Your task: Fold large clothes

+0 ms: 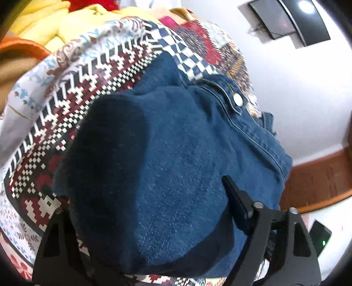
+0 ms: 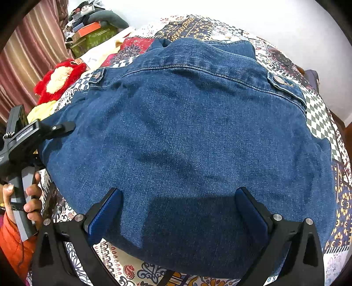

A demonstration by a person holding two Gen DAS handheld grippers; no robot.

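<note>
A dark blue denim jacket (image 2: 187, 136) lay spread back-side up across a patchwork-printed bedspread (image 2: 323, 123) of red, white, navy and mustard checks and florals. Its stitched waistband ran along the far edge in the right wrist view, with a metal snap button on a side tab (image 2: 278, 79) at one end and a second buttoned tab (image 2: 98, 74) at the other.

The right gripper (image 2: 178, 211), black-framed with blue-faced pads, pointed steeply down at the near edge of the jacket. Its jaws stood spread wide, denim lying flat between them; the pads (image 2: 253, 211) rested at or just above the cloth, pinching nothing.

The left gripper (image 2: 66, 127) reached in at the jacket's side edge, seen from the right wrist view with one black finger lying over the denim. A hand (image 2: 30, 198) gripped its handle, beside an orange sleeve (image 2: 13, 242). In the left wrist view a mound of denim (image 1: 154, 165) filled the gap between the jaws. The right-hand finger (image 1: 236, 202) sat against the fabric; the other finger was hidden behind the cloth. Whether the jaws pressed the denim could not be told.

Beyond the jacket lay a red fuzzy item with a cream centre (image 2: 59, 81) and yellow cloth (image 1: 55, 24). Striped curtains (image 2: 30, 63) hung behind, with stacked boxes (image 2: 92, 35) near them. A dark wall-mounted screen (image 1: 286, 19) showed on the white wall.
</note>
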